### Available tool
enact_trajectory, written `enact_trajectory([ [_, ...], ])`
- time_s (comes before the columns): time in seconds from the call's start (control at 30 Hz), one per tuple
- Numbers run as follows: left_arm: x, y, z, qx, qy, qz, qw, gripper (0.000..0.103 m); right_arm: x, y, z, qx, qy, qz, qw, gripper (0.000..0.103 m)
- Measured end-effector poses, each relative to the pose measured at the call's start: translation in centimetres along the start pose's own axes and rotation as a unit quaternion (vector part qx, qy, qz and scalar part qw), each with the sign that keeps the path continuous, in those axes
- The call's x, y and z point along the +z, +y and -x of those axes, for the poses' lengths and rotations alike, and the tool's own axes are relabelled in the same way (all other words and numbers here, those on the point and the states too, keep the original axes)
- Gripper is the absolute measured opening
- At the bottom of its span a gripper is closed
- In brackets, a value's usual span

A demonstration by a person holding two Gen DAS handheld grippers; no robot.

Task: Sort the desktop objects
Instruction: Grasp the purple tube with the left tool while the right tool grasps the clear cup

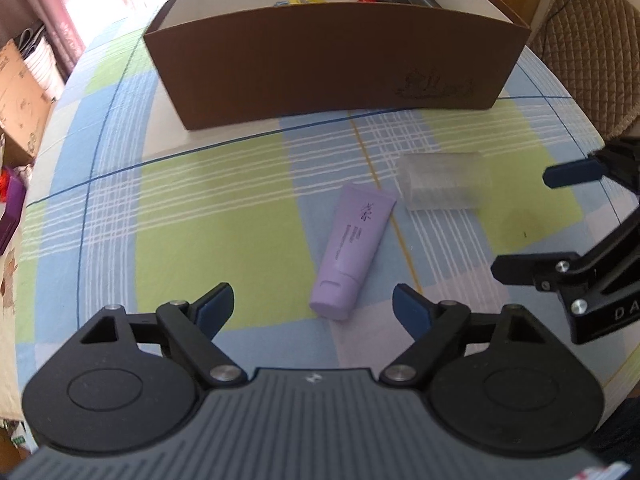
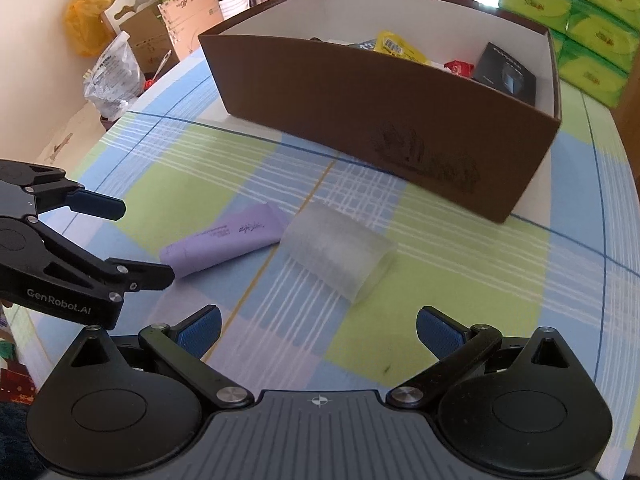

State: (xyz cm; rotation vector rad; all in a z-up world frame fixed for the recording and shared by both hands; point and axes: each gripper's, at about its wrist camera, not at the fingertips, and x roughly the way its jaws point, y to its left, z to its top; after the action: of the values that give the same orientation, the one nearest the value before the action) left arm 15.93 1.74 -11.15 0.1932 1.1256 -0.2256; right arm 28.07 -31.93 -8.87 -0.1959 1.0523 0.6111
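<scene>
From the left wrist view, we see our left gripper [image 1: 312, 306] spread wide with nothing between its pads, hanging over the checked tablecloth [image 1: 200, 216]. The purple tube [image 1: 354, 252] lies just beyond the fingertips, slightly right of centre, its cap end nearest us and its flat crimped end pointing away and a little to the right, toward the brown box [image 1: 332, 76] at the far side. So the tube's long axis runs nearly along the line we point, and the jaws already stand across its narrow width. Touching or almost touching the tube's far end, to the right, lies the clear plastic case [image 1: 444, 182]. The right gripper [image 1: 520, 224] enters from the right edge, open and empty.

From the right wrist view, our right gripper [image 2: 318, 326] is likewise spread and holds nothing. The clear plastic case [image 2: 338, 252] lies straight ahead, just past the fingertips, its long side slanting from upper left to lower right. The purple tube [image 2: 226, 240] lies to its left, with the left gripper [image 2: 146, 240] right at its cap end.

We judge the left hand nearer the tube and the right hand nearer the case; each needs mostly a downward reach.
</scene>
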Motion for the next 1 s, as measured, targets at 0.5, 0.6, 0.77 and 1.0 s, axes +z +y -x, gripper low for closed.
enact_trajectory([
  [0.5,1.8,-2.4,-4.6,-0.016,0.014,-0.052,0.9984,0.063,0.8,-2.3,-1.7,-0.006,0.01,-0.01,1.0,0.101],
  [0.6,1.9,-2.5,-4.9,-0.017,0.015,-0.056,0.9982,0.063,0.9,-2.5,-1.8,-0.006,0.011,-0.01,1.0,0.101],
  [0.77,2.0,-2.2,-4.9,-0.031,0.011,-0.045,0.9984,0.048,1.2,-2.7,-2.2,-0.004,0.011,-0.009,1.0,0.101],
  [1.0,2.0,-0.1,-4.7,-0.006,0.01,0.004,0.9999,0.03,1.5,-2.4,-2.7,0.003,0.011,-0.001,1.0,0.101],
])
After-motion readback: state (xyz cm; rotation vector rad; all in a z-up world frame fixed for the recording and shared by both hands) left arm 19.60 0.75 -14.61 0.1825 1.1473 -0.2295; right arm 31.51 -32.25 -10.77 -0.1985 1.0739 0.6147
